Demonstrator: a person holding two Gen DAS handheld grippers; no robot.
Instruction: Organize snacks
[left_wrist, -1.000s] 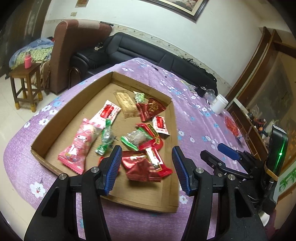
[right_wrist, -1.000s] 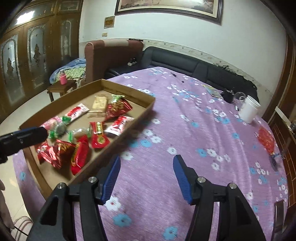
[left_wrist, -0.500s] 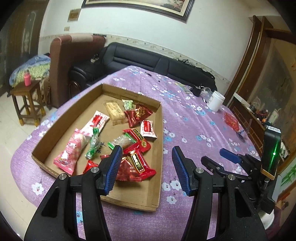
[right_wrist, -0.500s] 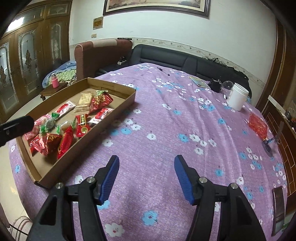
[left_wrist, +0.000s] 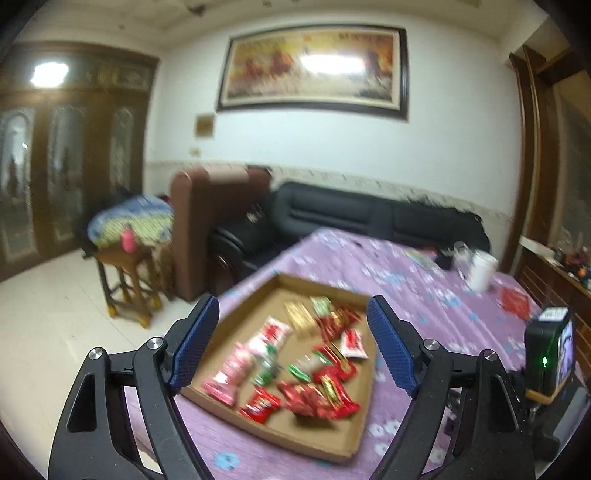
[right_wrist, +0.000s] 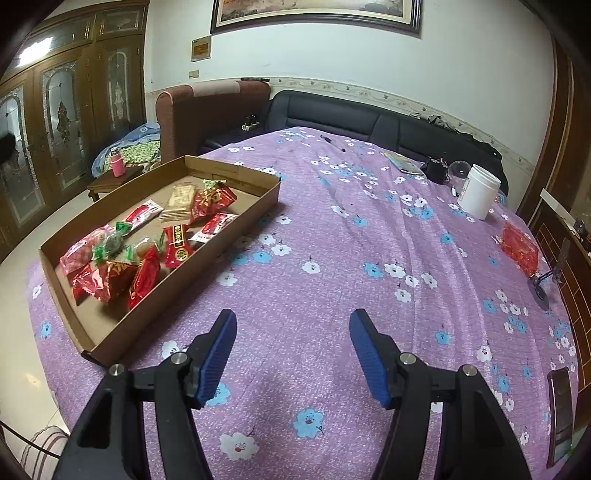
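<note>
The snack packets (right_wrist: 147, 243) lie loose in a shallow cardboard tray (right_wrist: 236, 236) on the left part of a purple flowered tablecloth (right_wrist: 351, 258): mostly glossy red wrappers, with a pink packet (right_wrist: 79, 251) at the near end, a few green-twisted sweets, two white-and-red sachets and a tan wafer pack (right_wrist: 179, 201) toward the far end (about a dozen in all, though overlaps prevent an exact count). The right wrist view is sharp and shows the right side of the table: one white jar (right_wrist: 478, 195), one red bag (right_wrist: 519, 249) and a dark phone (right_wrist: 559, 413) at the near right edge. The left wrist view is blurred but takes in the framed painting (left_wrist: 314, 70) and a small wooden stool (left_wrist: 127, 277) on the floor. The left gripper (left_wrist: 291, 343) is spread wide and empty above the tray (left_wrist: 295, 432). The right gripper (right_wrist: 293, 354) is likewise wide open, holding nothing, over bare cloth to the right of the tray.
</note>
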